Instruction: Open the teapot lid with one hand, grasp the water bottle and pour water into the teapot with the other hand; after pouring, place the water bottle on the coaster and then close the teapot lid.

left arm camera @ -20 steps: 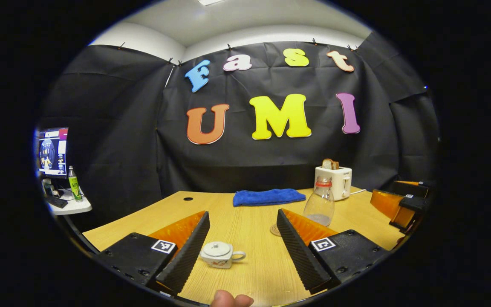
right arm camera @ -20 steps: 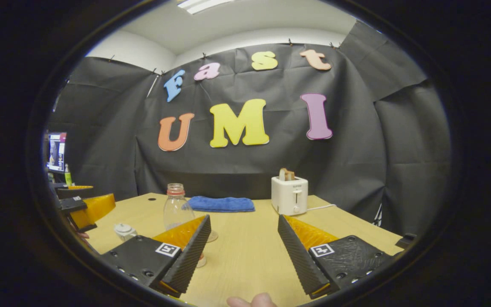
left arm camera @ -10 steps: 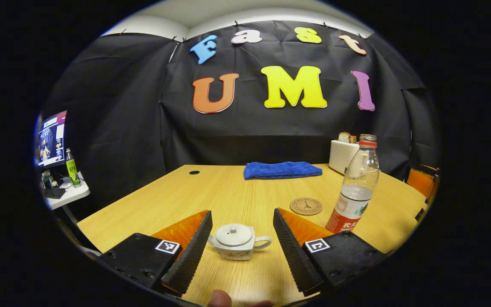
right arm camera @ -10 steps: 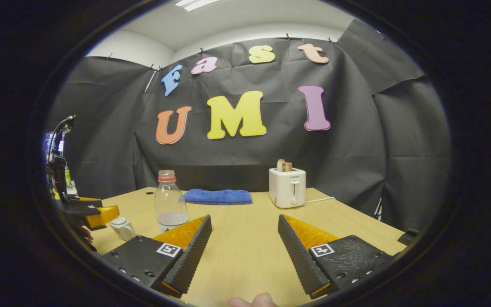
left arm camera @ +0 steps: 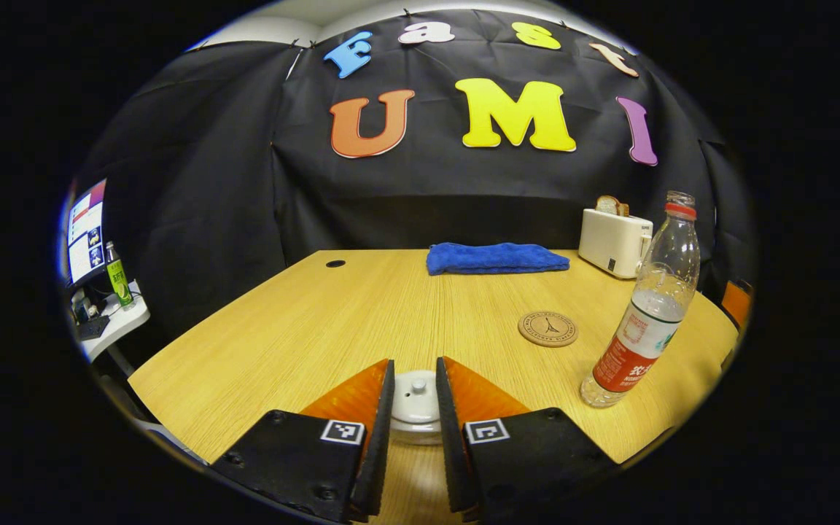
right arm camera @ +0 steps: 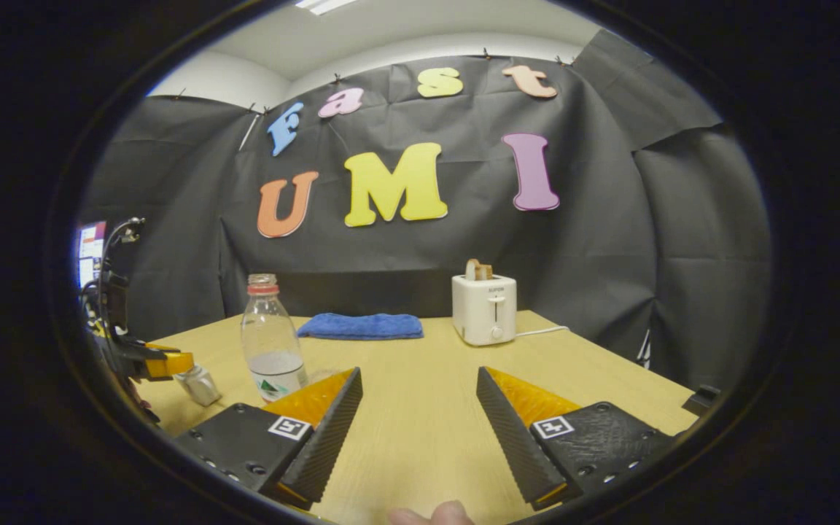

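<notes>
Left gripper view: left gripper (left arm camera: 414, 430) fingers stand close either side of the teapot lid (left arm camera: 415, 398); contact with the knob cannot be told. Teapot (left arm camera: 414, 430) body, spout and handle hidden behind the fingers.

Water bottle (left arm camera: 646, 306) label print too small to tell.

Far-left monitor (left arm camera: 86, 232) cut off by the edge; clutter on the side shelf (left arm camera: 117, 328) below it too small to tell.

Right gripper view: coaster (right arm camera: 321, 375) mostly hidden behind the right gripper (right arm camera: 418, 430) near finger. Teapot at far left small, partly covered by the left gripper. Fingertip (right arm camera: 438, 514) cut off at bottom edge.
</notes>
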Motion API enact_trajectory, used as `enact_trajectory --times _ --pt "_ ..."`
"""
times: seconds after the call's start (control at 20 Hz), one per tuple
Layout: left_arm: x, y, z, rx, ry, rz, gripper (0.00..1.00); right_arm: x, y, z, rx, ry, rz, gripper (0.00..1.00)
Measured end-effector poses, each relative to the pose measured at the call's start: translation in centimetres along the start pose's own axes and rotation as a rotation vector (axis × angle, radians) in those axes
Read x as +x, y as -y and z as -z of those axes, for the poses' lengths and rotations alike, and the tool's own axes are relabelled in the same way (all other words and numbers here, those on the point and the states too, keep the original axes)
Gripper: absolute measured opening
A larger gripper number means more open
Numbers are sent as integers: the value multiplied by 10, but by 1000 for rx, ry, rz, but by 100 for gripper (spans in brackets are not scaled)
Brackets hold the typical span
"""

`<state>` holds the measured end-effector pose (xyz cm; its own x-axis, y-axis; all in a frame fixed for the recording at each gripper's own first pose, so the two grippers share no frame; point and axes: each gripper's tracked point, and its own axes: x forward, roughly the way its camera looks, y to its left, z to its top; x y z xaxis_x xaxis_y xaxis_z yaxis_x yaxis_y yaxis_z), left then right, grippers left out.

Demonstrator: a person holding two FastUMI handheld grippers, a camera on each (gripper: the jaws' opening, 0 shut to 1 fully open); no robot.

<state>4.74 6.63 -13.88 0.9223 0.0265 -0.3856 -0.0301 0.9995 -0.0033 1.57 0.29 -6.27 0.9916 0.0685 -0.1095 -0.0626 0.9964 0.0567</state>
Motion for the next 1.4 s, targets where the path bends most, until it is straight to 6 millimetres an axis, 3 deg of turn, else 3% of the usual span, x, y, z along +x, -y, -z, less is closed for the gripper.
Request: enact_trajectory --times 0.3,0.7,0.9,1.1,1.15,1.2,1.4 --pt "2 2 -3 38 12 -3 7 -3 -59 15 -48 -32 -195 96" --pt "-25 -6 -32 -34 103 39 3 22 -121 38 -41 -119 -325 96" --pt "-39 -17 -35 -51 125 31 3 45 -129 43 -40 -130 -296 93" --pt "-42 -24 -33 -100 121 37 3 58 -133 41 -10 -130 -262 93" --pt "-42 -25 -34 -123 124 39 3 60 -132 41 -11 -126 -252 82" --pt "-43 -26 -37 -147 131 41 3 62 -134 40 -11 -124 -252 77" --pt "-44 -36 -45 -170 157 38 3 67 -142 37 -155 -139 -280 73"
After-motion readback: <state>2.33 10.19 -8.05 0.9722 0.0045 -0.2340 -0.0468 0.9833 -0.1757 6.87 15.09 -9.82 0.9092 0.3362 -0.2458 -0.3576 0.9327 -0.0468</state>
